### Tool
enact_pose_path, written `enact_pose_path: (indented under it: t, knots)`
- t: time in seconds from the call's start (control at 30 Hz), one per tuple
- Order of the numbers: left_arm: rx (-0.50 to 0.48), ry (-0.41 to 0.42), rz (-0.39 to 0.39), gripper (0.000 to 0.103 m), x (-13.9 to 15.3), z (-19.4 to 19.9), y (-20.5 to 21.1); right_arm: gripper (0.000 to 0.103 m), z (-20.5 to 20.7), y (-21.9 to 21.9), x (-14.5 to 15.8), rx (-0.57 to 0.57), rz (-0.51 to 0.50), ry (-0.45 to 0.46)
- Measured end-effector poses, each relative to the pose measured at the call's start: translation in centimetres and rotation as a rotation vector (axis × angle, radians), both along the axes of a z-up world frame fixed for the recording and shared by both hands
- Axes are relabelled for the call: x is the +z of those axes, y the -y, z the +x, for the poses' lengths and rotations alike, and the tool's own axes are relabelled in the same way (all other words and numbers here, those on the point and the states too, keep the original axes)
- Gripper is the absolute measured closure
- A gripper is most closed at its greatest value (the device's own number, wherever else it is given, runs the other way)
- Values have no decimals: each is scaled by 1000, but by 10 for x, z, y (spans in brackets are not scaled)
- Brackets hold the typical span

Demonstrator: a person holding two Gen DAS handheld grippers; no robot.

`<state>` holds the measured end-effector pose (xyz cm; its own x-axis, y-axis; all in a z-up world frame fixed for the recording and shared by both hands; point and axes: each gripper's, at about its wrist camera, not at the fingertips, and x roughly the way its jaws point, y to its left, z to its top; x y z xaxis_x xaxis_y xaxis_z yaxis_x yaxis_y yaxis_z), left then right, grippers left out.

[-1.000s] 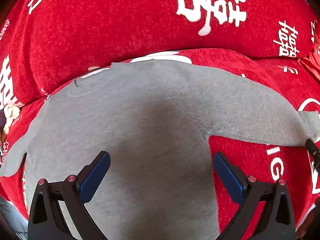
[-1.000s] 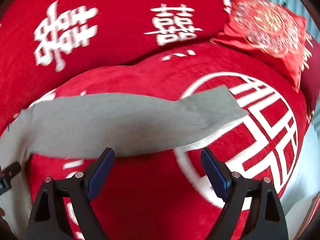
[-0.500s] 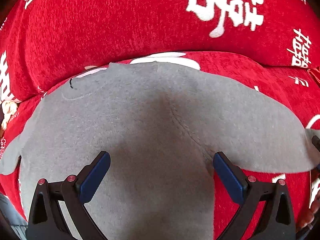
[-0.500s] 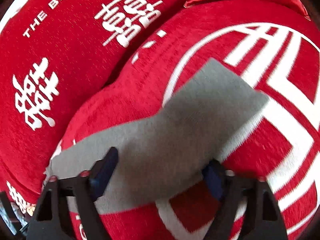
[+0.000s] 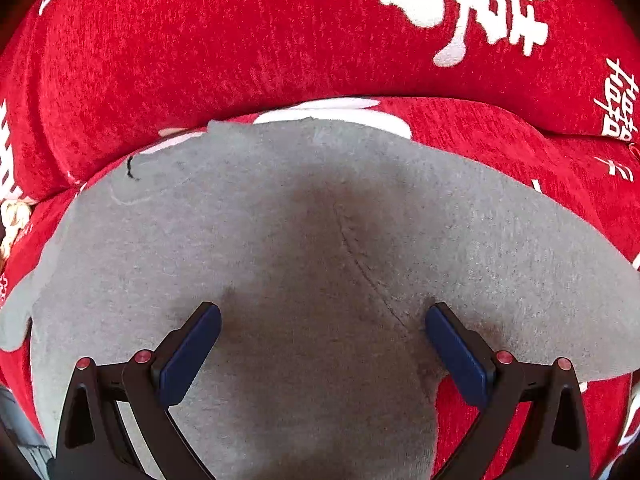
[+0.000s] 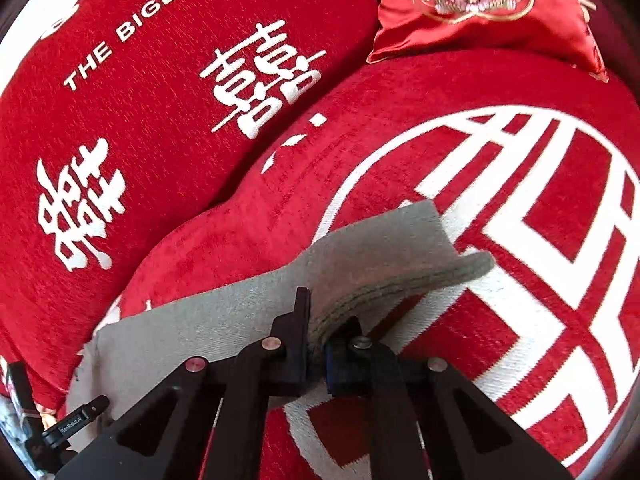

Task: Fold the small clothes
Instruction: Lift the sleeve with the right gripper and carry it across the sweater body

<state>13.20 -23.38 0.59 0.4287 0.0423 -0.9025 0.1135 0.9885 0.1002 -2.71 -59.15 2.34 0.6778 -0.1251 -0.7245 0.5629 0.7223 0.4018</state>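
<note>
**Grey garment on red sofa: right tongs engaged**

We find the soft grey knit garment [image 5: 320, 240] lying flat on the red chenille sofa seat [image 6: 540, 240]. The right gripper [image 6: 318, 346] pinches its right sleeve's near edge; the left gripper [image 5: 322, 350] hovers, spread wide, over its middle.

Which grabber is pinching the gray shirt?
The right gripper: its jaws are shut on the gray shirt's sleeve edge. The left gripper is wide open over the shirt's body, pinching nothing.

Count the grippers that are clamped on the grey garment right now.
1. The right gripper is shut on the grey garment at its sleeve edge. The left gripper hangs open above the garment's body, gripping nothing.
</note>
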Motion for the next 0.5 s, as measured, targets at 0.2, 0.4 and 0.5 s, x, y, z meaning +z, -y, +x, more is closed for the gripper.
enact_pose_path:
  t: [0.2,0.4,0.5]
  knots:
    - [-9,-10,-11,0,4,-1,-5,97,0,-4,6,5,-28,-11]
    - [-5,13,-41,0,10,-9,-16,97,0,-29,43,47,-156,13]
    - [-5,25,-64,0,15,-13,-26,97,2,-44,64,67,-193,35]
